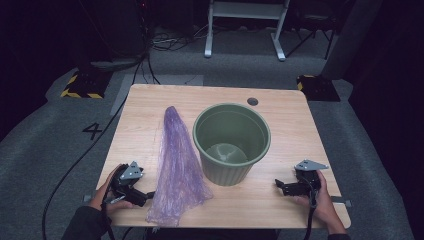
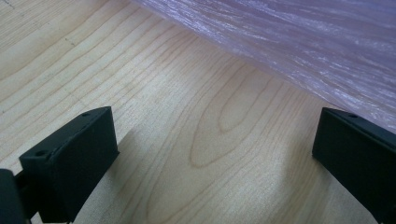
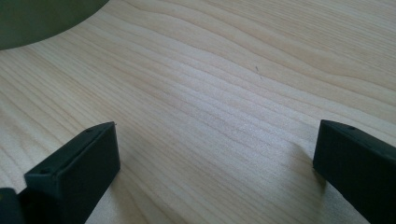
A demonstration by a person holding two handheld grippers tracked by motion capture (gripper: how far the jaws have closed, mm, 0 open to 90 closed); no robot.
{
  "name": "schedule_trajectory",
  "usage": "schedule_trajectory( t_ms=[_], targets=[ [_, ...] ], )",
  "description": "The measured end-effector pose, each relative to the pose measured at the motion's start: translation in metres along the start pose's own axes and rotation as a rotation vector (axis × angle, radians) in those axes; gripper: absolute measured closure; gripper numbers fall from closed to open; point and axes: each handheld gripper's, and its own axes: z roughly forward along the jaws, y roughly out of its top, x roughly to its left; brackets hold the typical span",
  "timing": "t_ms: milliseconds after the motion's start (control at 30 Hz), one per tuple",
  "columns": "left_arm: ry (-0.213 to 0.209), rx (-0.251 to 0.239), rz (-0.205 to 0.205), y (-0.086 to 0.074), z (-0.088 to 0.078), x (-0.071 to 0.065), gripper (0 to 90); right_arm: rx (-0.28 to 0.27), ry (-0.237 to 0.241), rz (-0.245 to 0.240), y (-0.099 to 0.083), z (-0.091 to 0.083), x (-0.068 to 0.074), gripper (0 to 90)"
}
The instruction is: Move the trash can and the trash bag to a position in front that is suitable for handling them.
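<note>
A green ribbed bin [image 1: 231,143] stands upright in the middle of the wooden table [image 1: 280,120]. To its left lies a long purple plastic bag [image 1: 176,165], narrow at the far end and spread wide toward the front edge. My left gripper [image 1: 144,196] rests low on the table at the front left, just left of the bag, open with nothing between its jaws; the bag [image 2: 299,42] crosses the top of the left gripper view. My right gripper [image 1: 280,186] sits at the front right of the bin, open and empty, with the bin [image 3: 37,18] at the upper left of its view.
A small round grommet hole [image 1: 252,101] is near the table's far edge. Beyond the table are grey carpet, cables, a white frame's legs [image 1: 245,30] and yellow-black striped bases [image 1: 80,85]. Bare wood lies right of the bin.
</note>
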Motion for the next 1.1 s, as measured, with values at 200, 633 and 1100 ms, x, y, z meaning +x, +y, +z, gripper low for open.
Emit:
schedule_trajectory(
  t_ms=[200,633,1100],
  targets=[
    [0.012,0.002,-0.013,0.001,0.001,-0.001,0.0,0.0,0.006,-0.004,0.0,0.0,-0.001,0.1],
    [0.024,-0.001,-0.028,0.002,0.002,-0.002,0.0,-0.046,0.029,-0.039,0.001,-0.002,0.005,16.7],
    [0.025,0.001,-0.028,0.002,0.002,-0.002,0.0,-0.154,0.191,-0.11,0.023,-0.005,0.064,15.4]
  ],
)
